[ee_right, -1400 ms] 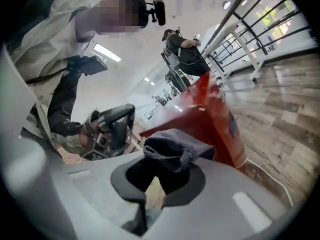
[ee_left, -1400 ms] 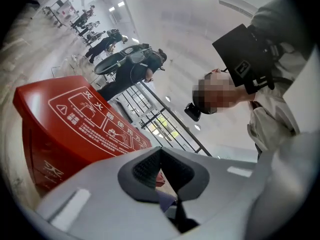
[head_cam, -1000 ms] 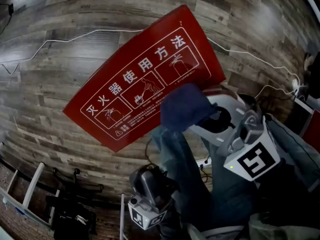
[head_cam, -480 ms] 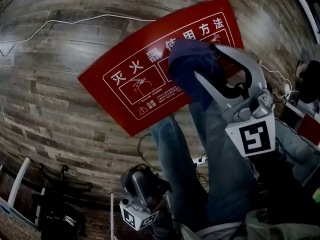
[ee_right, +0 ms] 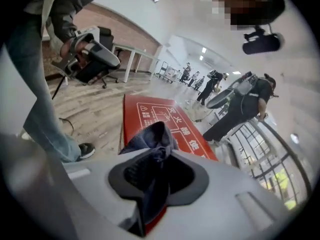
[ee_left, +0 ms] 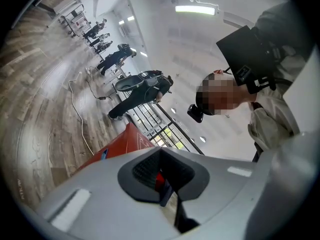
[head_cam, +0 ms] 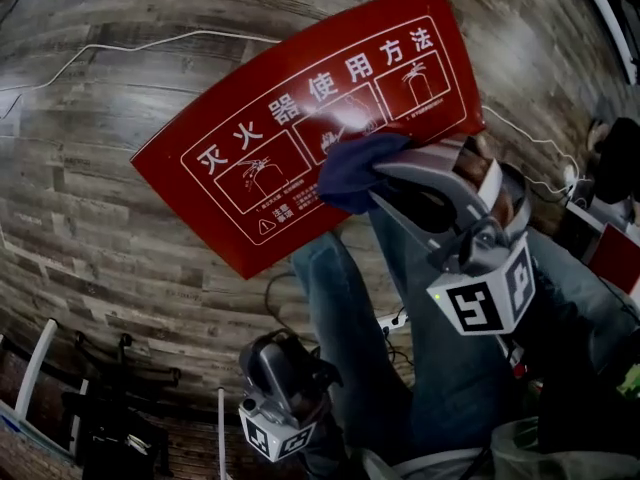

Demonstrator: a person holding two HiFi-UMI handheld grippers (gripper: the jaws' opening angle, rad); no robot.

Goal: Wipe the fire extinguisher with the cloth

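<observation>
A moment before, the right gripper (head_cam: 373, 180) had carried the cloth (head_cam: 345, 168) up over the top of the red fire extinguisher box (head_cam: 250, 128), between the middle and right-hand instruction pictures. Now the cloth had come back toward the near edge of the box and sat just below the middle picture, bunched against the red face. The gripper had also rolled, so its marker cube (head_cam: 480, 303) showed two faces where one had pointed squarely upward. The left gripper (ee_left: 164, 186) was in much the same low spot as before, near the person's jeans (head_cam: 330, 298).

The right gripper's jaws had just been closing, and the dark blue cloth was between them. Seen along the jaws, the fabric was pinched in the slot, with a crumpled tuft sticking out past the tips and a tail hanging down on the near side. The jaws stood only slightly apart, held by the thickness of the cloth, and the tuft touched the box.

The left gripper pointed level, well apart from the cloth. Its jaws were drawn together and I could make out nothing gripped between them; a corner of the red box showed beyond its tips.

The box lay flat on the wooden floor (head_cam: 120, 238), its white printed side up, with a white cable (head_cam: 130, 46) trailing across the boards on its far side.
</observation>
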